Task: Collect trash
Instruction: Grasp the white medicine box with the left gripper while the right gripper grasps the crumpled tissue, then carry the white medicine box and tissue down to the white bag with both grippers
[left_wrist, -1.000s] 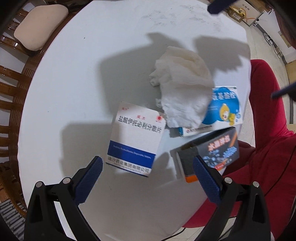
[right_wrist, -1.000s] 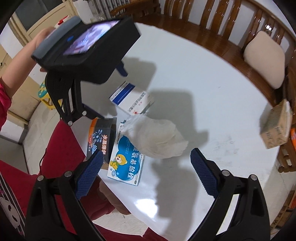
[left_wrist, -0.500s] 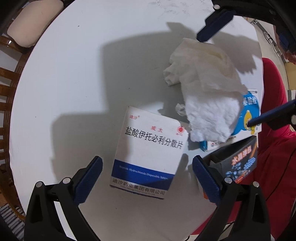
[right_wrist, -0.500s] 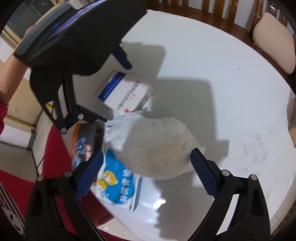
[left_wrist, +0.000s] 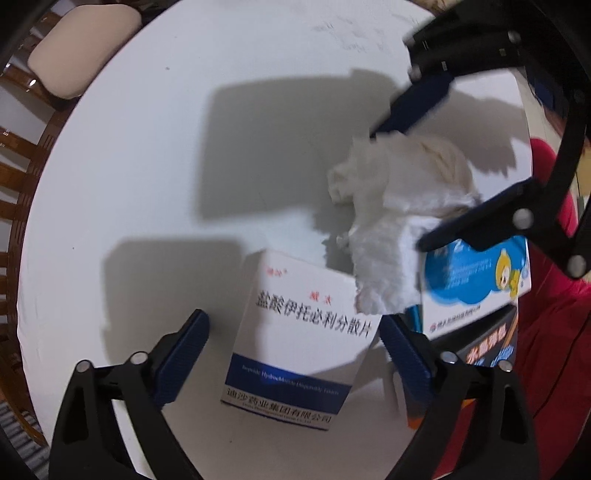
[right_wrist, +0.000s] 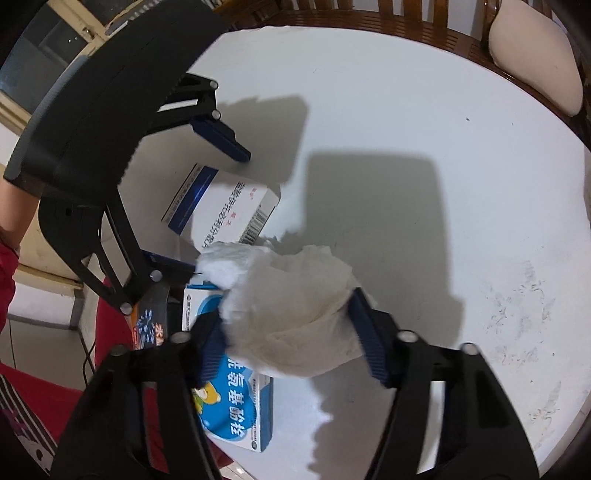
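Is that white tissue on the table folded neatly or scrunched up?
Scrunched up. The tissue is a loose, wrinkled wad with ragged edges, sitting between the right gripper fingers, partly over the blue medicine box.

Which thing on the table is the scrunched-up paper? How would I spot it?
Find the round white table and look toward its edge where three boxes lie. The crumpled tissue sits there between the right gripper fingers, partly over the blue cartoon-bear box. It is the only soft, wrinkly white lump; its neighbours are flat printed boxes.
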